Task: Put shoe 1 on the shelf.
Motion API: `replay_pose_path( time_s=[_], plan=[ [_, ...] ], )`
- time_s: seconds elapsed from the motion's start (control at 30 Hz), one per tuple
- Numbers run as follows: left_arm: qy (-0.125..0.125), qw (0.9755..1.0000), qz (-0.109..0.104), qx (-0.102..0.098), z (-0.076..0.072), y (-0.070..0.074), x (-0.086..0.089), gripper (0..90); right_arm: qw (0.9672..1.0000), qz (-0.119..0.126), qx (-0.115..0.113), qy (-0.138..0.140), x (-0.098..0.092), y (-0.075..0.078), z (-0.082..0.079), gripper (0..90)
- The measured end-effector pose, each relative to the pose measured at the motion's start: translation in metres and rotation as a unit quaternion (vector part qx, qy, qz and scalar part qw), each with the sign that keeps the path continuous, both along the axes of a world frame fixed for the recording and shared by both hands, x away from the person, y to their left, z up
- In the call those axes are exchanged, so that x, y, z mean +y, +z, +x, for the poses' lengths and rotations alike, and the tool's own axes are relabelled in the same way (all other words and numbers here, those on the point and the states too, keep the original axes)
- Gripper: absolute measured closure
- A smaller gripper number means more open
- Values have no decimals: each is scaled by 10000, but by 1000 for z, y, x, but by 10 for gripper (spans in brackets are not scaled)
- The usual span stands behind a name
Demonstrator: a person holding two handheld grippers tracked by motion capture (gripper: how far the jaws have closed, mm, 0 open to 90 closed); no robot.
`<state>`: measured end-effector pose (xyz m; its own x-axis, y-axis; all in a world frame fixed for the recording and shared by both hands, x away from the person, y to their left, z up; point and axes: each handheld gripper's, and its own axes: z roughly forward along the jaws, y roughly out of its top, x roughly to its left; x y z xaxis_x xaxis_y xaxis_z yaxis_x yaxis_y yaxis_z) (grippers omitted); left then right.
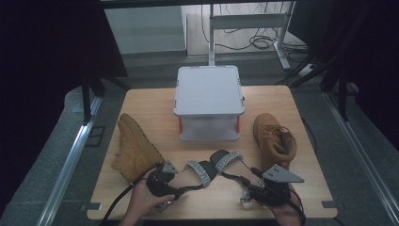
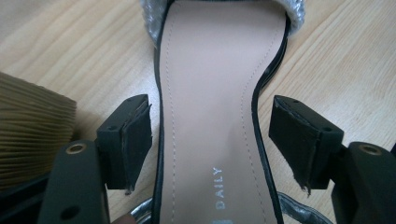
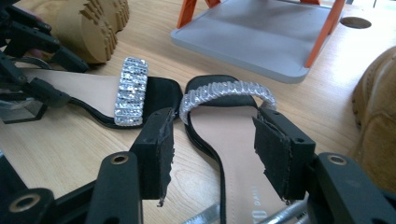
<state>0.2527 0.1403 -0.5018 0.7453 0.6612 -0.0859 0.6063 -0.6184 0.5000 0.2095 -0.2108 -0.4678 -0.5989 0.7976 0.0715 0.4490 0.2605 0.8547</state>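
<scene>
Taking the grey lidded box point(image 1: 208, 101) at the table's point(image 1: 282, 101) middle as my marker: left of it a tan suede boot point(image 1: 134, 148) lies on its side, its ridged sole plain in my right gripper view. Nearer me than the box, my left gripper point(image 2: 210, 140) straddles the left sandal point(image 1: 200, 172), jaws apart on either side of its smooth beige insole, not pinching; its long axis runs away from me toward the box, glittery strap point(image 2: 156, 18) at the far end. My right gripper point(image 3: 212, 151) likewise stands open around the right sandal point(image 3: 229, 135), whose toe points at the box. Right of the box, another boot point(image 1: 275, 139) stands upright.
</scene>
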Motion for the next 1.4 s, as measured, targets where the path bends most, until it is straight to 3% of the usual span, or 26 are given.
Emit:
replay_pose_path(
  time_s=[0.17, 0.27, 0.4, 0.5, 0.57, 0.67, 0.87, 0.97, 1.1, 1.27, 1.4],
  plan=[
    [-15, 9995, 246, 197, 3, -8, -7, 338, 9998, -154, 154, -2, -2, -1, 7, 449],
    [28, 9991, 254, 324, 5, -9, -8, 355, 9992, -275, 293, -1, -1, -1, 14, 439],
    [86, 9990, 252, 359, 6, -8, -8, 372, 9955, -694, 641, 23, 9, -5, 27, 416],
    [108, 9990, 232, 375, 6, -8, -7, 384, 9878, -1251, 920, 109, 20, -5, 37, 390],
    [114, 9990, 223, 379, 6, -8, -7, 390, 9826, -1498, 1095, 132, 26, -5, 44, 375],
    [135, 9990, 199, 377, 6, -8, -7, 394, 9757, -1792, 1251, 175, 33, -6, 52, 365],
    [145, 9989, 181, 398, 7, -8, -6, 402, 9565, -2368, 1705, 58, 42, -17, 67, 360],
    [147, 9989, 176, 414, 7, -8, -6, 404, 9521, -2425, 1862, 0, 40, -24, 72, 349],
    [145, 9988, 163, 428, 7, -8, -6, 404, 9497, -2291, 2132, 49, 35, -32, 76, 351],
    [164, 9987, 155, 447, 8, -9, -6, 384, 9499, -2026, 2370, 218, 29, -38, 81, 408],
    [180, 9986, 192, 457, 8, -9, -7, 356, 9501, -2025, 2358, 247, 29, -38, 81, 415]
  ],
)
